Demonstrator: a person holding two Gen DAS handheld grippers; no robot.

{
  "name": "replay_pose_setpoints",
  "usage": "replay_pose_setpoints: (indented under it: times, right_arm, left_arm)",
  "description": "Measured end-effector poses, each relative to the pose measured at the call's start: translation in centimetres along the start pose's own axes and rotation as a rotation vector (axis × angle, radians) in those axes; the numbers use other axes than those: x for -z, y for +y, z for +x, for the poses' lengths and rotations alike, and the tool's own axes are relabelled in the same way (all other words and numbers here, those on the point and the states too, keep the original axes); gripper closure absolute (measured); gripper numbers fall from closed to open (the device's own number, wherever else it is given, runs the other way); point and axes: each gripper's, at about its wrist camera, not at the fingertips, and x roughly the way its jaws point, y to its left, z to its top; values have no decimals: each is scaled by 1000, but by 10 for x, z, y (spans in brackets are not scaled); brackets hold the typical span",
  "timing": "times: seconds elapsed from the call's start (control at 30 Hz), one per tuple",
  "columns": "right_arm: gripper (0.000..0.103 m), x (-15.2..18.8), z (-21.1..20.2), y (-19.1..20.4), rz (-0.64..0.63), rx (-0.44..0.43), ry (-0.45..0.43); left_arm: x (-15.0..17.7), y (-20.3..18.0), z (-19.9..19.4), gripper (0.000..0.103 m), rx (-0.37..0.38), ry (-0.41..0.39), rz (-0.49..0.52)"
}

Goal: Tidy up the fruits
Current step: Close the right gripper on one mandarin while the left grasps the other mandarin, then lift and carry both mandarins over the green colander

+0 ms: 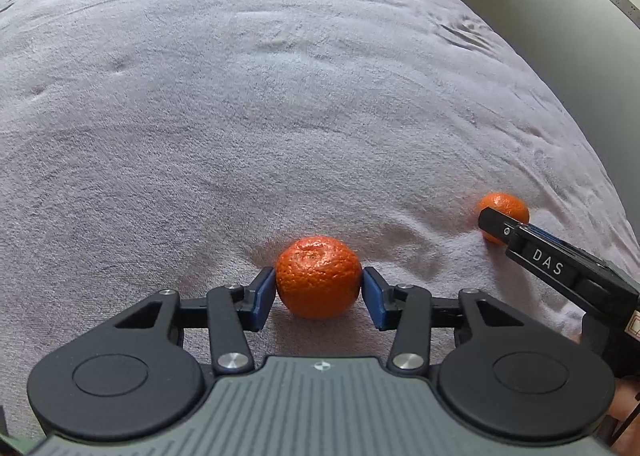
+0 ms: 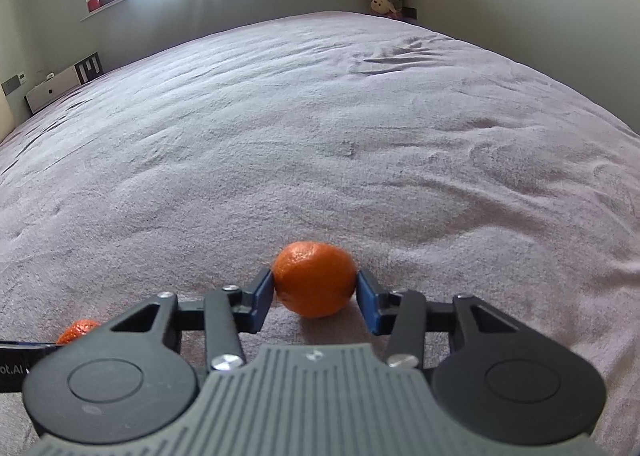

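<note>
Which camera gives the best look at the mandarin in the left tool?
The left wrist view: that mandarin sits whole and centred between the left tool's blue pads, its dimpled top visible, resting on the bedspread. The right wrist view shows only an orange sliver of it at the lower left edge, behind the tool's body.

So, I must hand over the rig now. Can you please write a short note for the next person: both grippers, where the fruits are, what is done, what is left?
Left gripper: blue fingers pressed on both sides of an orange resting on the bed cover.
Right gripper: closed on a second orange, also down on the cover, to the right of the first.
Done: both fruits gripped.
Left: lift and place them; no bowl or tray is in view.
</note>
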Motion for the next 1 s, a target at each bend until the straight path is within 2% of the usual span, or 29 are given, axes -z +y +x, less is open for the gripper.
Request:
replay_pose_setpoints:
  times: [0.27,0.6,0.83,1.0]
  right_arm:
    - [61,-5,-19,18,-31,-48,-5]
    - [61,-10,-76,54,-97,-148,-49]
    - [61,-6,-125,84,-169,-255,-54]
    - [61,6,-163,111,-252,-361,-35]
  left_arm:
    - [2,-3,-40,51,1,-54,-4]
    - [14,-5,-120,51,-9,-136,-8]
    - [31,13,-182,51,-14,-184,-46]
    - [50,32,-215,51,-45,-176,-75]
